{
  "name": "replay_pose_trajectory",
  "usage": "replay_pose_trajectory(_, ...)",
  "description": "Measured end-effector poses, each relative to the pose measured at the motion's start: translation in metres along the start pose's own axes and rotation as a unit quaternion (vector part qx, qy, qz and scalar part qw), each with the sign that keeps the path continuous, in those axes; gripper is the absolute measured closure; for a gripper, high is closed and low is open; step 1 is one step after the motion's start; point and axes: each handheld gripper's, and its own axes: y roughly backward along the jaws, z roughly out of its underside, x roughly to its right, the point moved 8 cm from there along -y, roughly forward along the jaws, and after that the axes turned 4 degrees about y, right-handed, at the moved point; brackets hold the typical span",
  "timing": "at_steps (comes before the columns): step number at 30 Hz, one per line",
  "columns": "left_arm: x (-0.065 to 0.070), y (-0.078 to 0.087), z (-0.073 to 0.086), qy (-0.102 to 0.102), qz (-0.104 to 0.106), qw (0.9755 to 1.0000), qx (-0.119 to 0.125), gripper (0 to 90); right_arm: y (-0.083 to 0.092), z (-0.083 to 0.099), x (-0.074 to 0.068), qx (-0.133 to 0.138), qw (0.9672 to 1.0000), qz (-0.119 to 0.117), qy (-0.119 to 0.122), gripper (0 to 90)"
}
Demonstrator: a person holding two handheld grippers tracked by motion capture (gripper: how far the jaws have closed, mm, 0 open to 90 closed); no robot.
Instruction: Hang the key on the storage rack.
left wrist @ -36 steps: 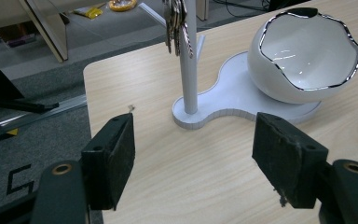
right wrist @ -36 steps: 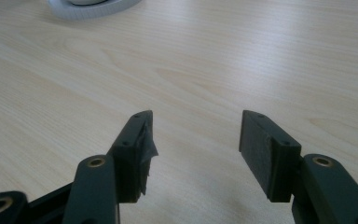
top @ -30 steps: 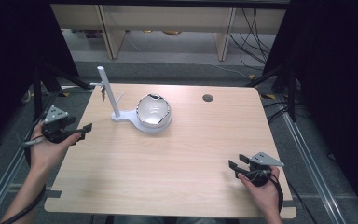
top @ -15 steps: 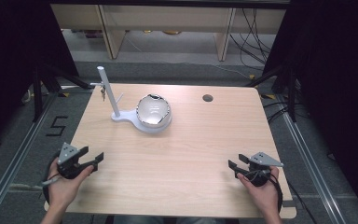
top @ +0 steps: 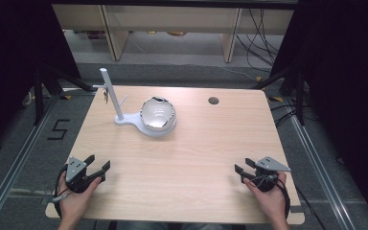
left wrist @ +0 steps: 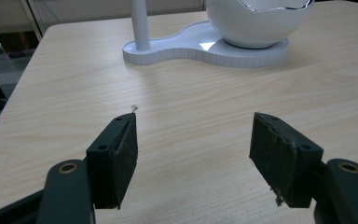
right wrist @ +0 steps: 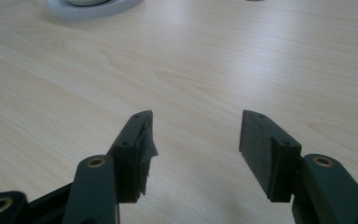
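Bowl point(top: 157, 116) white, shiny lining, contents unclear | left tongs point(top: 98, 168) spread, holding nothing | right tongs point(top: 240, 171) spread, holding nothing

White bowl stand point(top: 146, 120) mid-table, upright

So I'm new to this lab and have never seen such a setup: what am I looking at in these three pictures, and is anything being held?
No robot here: a person holds a two-jaw tool in each hand. The high view looks down on a wooden table, with the left gripper and right gripper near its close edge. The other two pictures come from cameras riding on each gripper, looking along its black jaws: the left gripper and right gripper. On the table stands a white stand with an upright post and a shiny bowl. A small round hole sits beyond. Both jaws stand open and empty.
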Motion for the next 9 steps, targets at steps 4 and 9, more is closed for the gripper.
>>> replay_pose_trajectory(4,-0.0004,0.0008,0.0001,0.001,-0.001,1.0000,-0.001,30.0,0.0011,-0.0001,-0.0022,0.000,0.9998,0.007,-0.020,43.8)
replay_pose_trajectory(9,-0.0003,-0.0009,0.0001,0.003,0.004,1.0000,-0.003,25.5,0.0000,-0.0069,0.0048,0.040,0.9986,0.024,0.024,41.6)
